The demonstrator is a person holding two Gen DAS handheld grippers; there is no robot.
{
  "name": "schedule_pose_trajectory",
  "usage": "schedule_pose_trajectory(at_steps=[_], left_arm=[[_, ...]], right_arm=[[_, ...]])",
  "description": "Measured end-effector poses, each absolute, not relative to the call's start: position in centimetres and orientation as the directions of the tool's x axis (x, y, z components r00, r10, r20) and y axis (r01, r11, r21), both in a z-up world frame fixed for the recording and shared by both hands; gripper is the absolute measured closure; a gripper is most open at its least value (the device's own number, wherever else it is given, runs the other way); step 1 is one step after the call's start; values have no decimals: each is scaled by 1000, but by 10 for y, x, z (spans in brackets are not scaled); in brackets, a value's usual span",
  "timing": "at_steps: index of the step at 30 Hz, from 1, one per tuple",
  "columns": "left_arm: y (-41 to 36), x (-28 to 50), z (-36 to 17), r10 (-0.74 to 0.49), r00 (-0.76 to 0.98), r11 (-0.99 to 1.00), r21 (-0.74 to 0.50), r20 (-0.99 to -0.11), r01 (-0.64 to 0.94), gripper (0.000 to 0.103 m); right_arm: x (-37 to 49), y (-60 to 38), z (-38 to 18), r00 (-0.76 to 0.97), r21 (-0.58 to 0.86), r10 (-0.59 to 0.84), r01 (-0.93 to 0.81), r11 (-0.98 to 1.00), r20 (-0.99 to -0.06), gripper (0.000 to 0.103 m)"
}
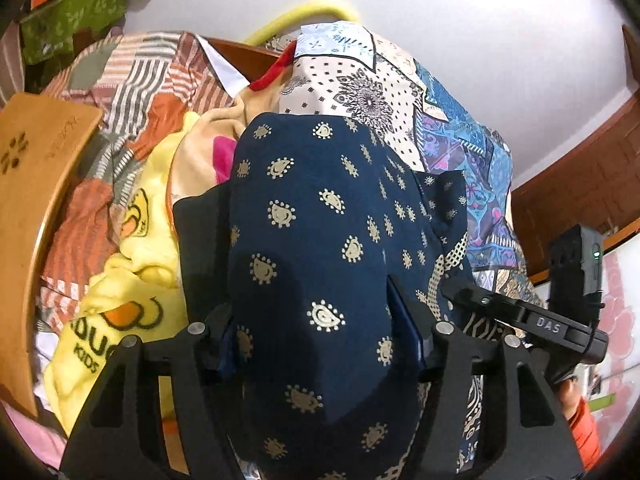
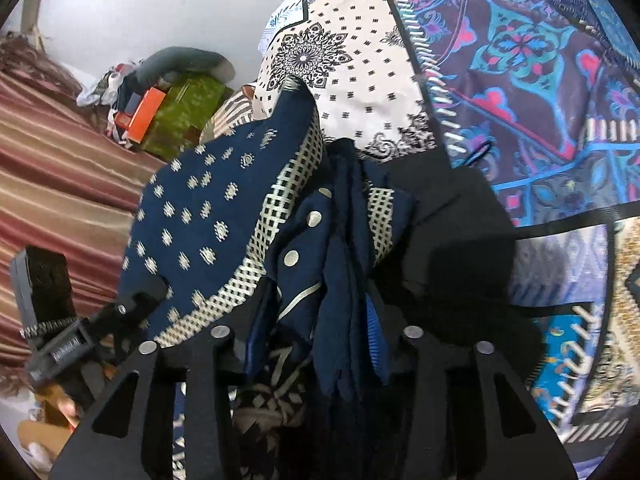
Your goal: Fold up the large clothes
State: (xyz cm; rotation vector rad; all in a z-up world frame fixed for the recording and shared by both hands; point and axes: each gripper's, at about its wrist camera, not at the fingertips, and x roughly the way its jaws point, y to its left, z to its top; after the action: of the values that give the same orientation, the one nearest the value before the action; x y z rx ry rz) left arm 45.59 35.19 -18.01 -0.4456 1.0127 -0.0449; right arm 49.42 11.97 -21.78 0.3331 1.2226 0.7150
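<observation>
A navy cloth [image 1: 320, 208] printed with cream paisley motifs lies draped over my left gripper [image 1: 320, 240]. It fills the gap between the blue pads [image 1: 404, 320], which press on the thick bundle, and it hides the fingertips. In the right wrist view the same navy cloth [image 2: 208, 216], with its cream lattice border, hangs in loose folds between the fingers of my right gripper [image 2: 344, 184]. There the ribbed face of one blue pad [image 2: 374, 320] shows bare beside the folds. Both grippers hover side by side over a patchwork sheet [image 2: 520, 80].
A yellow duck blanket [image 1: 132, 280] and striped orange-grey bedding [image 1: 140, 92] lie left of the cloth, beside a curved wooden board [image 1: 36, 184]. A green box [image 2: 180, 116] and an orange box [image 2: 140, 116] sit by the white wall. Brown wooden furniture [image 1: 580, 176] stands at the right.
</observation>
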Motion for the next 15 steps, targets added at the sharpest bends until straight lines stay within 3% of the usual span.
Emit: schedule_pose_trajectory(at_steps=[6,15], left_arm=[[326,424,-161,-98,567,964,-220,-818,-150,35],[296,347,-147,-10,557,985,-104,-831,-138,34]], right_arm=[[469,102,-193,234,416,539,-420,806,-809,60],[426,59,-175,241,412,536,-418,810,-809,60]])
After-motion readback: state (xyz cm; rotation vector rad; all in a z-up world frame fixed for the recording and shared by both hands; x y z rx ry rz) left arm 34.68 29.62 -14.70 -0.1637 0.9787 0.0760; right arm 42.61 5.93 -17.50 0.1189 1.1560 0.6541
